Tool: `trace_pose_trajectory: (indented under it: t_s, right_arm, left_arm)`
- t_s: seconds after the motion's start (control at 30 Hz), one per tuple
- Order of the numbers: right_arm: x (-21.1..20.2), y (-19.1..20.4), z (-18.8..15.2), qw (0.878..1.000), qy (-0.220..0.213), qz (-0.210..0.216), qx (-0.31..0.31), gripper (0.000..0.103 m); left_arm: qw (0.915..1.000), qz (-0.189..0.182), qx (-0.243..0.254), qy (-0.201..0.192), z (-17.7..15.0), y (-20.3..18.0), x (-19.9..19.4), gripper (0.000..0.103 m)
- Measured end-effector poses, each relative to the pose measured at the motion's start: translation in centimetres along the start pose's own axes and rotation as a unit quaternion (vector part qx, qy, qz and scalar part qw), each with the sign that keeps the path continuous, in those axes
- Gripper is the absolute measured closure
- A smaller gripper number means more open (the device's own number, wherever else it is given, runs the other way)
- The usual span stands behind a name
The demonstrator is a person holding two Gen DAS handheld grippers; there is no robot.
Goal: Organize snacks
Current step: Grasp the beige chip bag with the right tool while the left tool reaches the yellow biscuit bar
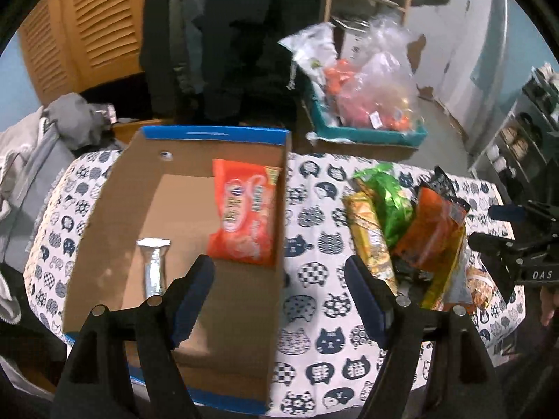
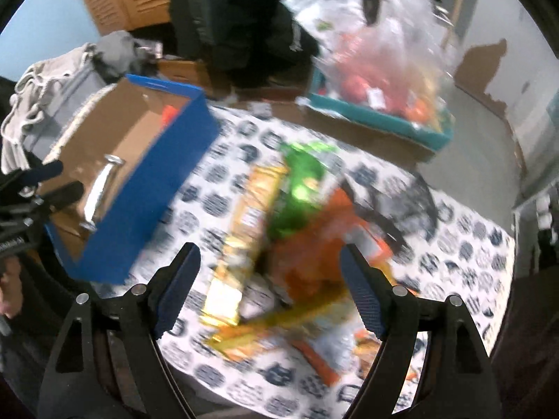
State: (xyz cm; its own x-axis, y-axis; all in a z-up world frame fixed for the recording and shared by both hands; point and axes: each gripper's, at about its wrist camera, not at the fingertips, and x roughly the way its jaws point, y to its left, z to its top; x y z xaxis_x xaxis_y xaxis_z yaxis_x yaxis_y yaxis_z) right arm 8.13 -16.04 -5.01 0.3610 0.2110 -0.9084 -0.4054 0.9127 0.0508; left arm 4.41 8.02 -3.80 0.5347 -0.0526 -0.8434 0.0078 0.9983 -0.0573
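So, from the left wrist, the left gripper [image 1: 279, 291] hangs spread and empty over the cardboard box [image 1: 104, 202], already holding an orange snack bag [image 1: 244, 213] and silver bar [image 1: 154, 267]. From the blurred right wrist, the right gripper [image 2: 269, 286], also spread and empty, faces the unsorted snack pile [image 2: 279, 237] on the cat-print tablecloth [image 2: 471, 255].

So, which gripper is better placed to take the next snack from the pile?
Probably the right gripper: its open jaws sit directly over the snack pile. The left gripper, also open, straddles the right wall of the cardboard box, with the pile off to its right.
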Motion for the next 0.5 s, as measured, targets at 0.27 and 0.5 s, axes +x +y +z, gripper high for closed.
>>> trace_pose_trajectory:
  t_s: [0.27, 0.5]
  right_arm:
    - [0.5, -7.3, -4.0, 0.998, 0.017, -0.013, 0.055, 0.022]
    - [1.8, -11.0, -7.4, 0.996, 0.046, -0.019, 0.068, 0.022]
  left_arm:
    - [0.9988, -0.014, 0.029, 0.038, -0.2, -4.0, 2.6, 0.025]
    - [0.9961, -0.025, 0.04, 0.075, -0.6, -7.1, 5.0, 0.025]
